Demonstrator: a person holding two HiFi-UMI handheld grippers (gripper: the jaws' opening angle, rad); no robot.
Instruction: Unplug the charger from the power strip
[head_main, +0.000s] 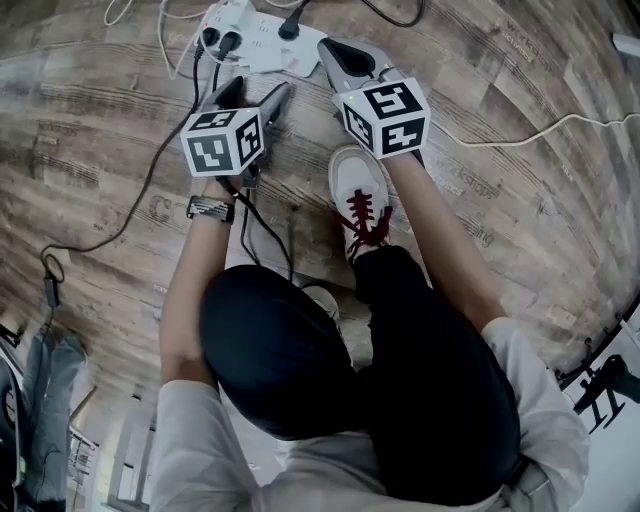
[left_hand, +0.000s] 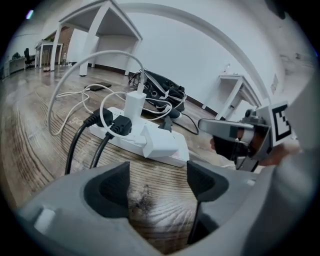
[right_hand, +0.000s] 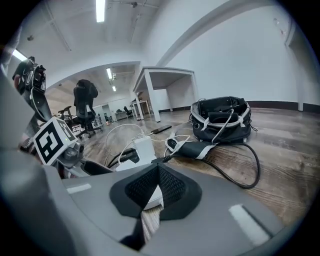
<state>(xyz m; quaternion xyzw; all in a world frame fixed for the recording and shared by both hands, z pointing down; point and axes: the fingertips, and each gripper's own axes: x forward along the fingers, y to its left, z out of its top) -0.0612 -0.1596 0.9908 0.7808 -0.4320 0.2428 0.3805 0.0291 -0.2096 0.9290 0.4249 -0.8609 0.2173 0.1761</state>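
Charger (left_hand: 159, 141), boxy white, on power strip (left_hand: 176, 159); left hand-held gripper (left_hand: 157, 182) agape, right hand-held gripper (right_hand: 158, 172) closed, both empty.

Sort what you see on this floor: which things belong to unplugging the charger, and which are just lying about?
Belonging to the job: power strip; white charger standing upright in it.

Just lying about: two black plugs in the same strip; black bag; black adapter with a thick cord; white desk; white shoe.

A sparse open-plan office: white square-legged desks (right_hand: 165, 75), a black swivel chair (right_hand: 85, 97), long ceiling strip lights (right_hand: 100, 10), grey-brown wood-plank floor (head_main: 520, 180).
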